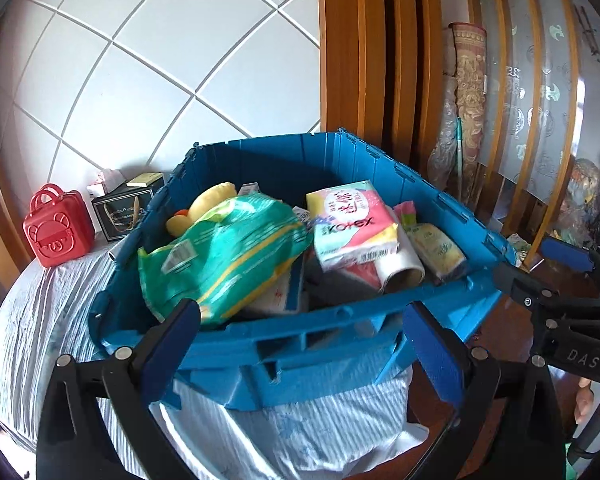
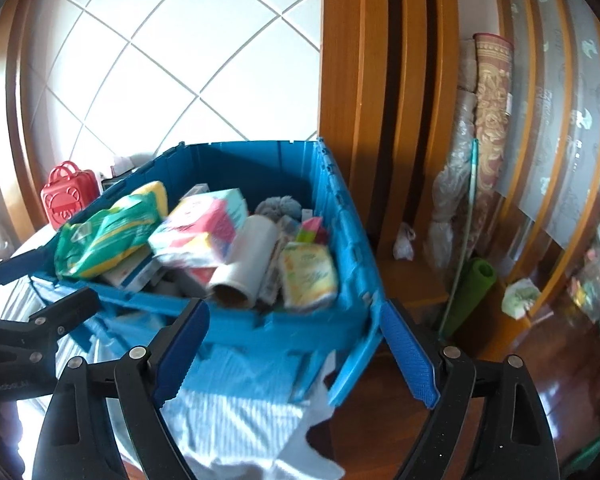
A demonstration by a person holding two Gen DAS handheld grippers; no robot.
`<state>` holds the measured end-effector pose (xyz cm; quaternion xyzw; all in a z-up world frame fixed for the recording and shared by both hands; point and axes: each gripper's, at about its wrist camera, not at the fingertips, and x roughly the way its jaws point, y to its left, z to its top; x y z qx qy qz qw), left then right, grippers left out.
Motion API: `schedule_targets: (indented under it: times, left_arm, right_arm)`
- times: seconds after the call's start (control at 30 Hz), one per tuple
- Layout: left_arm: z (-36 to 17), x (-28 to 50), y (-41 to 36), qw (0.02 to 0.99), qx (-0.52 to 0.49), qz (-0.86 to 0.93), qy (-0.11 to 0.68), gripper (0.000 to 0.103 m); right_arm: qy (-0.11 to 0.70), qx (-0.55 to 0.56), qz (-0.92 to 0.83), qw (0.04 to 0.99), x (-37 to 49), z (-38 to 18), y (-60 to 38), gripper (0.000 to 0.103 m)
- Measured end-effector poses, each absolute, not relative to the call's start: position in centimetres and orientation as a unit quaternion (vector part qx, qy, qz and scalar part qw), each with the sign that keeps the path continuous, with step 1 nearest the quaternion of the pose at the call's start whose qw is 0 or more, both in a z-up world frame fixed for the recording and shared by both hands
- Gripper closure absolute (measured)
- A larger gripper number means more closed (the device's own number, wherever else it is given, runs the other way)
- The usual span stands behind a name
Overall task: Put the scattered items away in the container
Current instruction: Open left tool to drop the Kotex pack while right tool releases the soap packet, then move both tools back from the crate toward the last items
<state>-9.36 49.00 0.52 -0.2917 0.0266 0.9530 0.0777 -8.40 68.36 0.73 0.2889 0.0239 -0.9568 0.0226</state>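
Note:
A blue crate (image 1: 112, 280) stands on a striped cloth and holds several items: a green pack (image 1: 220, 256), a pink and white Kotex pack (image 1: 352, 224), a yellow plush (image 1: 208, 204), a white roll (image 1: 400, 268) and a yellow tissue pack (image 1: 440, 252). My left gripper (image 1: 300, 344) is open just short of the crate's near rim, with nothing between its fingers. My right gripper (image 2: 296, 354) is open too, near the crate's (image 2: 352, 240) right front corner, and is empty. The right wrist view shows the same green pack (image 2: 108, 236) and roll (image 2: 248, 264).
A red pig-faced case (image 1: 58, 232) and a black box (image 1: 120, 216) sit left of the crate on the striped cloth (image 1: 40, 320). A wooden door frame (image 1: 360, 60) and rolled rugs (image 1: 468, 100) stand behind. A green mat roll (image 2: 468, 296) leans at the right.

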Motion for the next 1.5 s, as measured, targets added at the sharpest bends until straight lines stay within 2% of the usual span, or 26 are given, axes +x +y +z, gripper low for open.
schedule_targets:
  times: [0.4,0.67,0.73,0.8,0.87,1.2,1.5]
  left_arm:
    - [0.3,-1.2,37.9,0.075,-0.278,0.958,0.021,0.0]
    - [-0.1,1.6,29.7,0.04,-0.276,0.96,0.006,0.0]
    - [-0.1,1.6,27.8,0.028,-0.275,0.961,0.0,0.0]
    - [-0.1,1.3,25.9,0.014,-0.275,0.961,-0.007,0.0]
    - [-0.3,0.8,24.0,-0.003,-0.275,0.961,-0.013,0.0]
    - [-0.8,-7.0,13.8,-0.076,-0.263,0.962,-0.019,0.0]
    - [-3.2,-17.3,6.8,-0.121,-0.306,0.944,-0.029,0.0]
  right_arm:
    - [0.02,0.271,-0.962,0.024,-0.2,1.1,57.2,0.013]
    - [0.033,0.256,-0.963,0.077,1.3,1.5,48.2,0.013]
    - [0.039,0.251,-0.962,0.095,0.7,1.9,45.9,0.012]
    - [0.046,0.245,-0.962,0.11,0.0,2.2,43.8,0.006]
    - [0.053,0.236,-0.962,0.129,-0.8,2.4,41.3,0.001]
    - [0.052,0.201,-0.952,0.226,-10.3,3.0,29.9,0.001]
    - [0.044,0.259,-0.933,0.246,-22.9,-0.6,23.0,0.0]
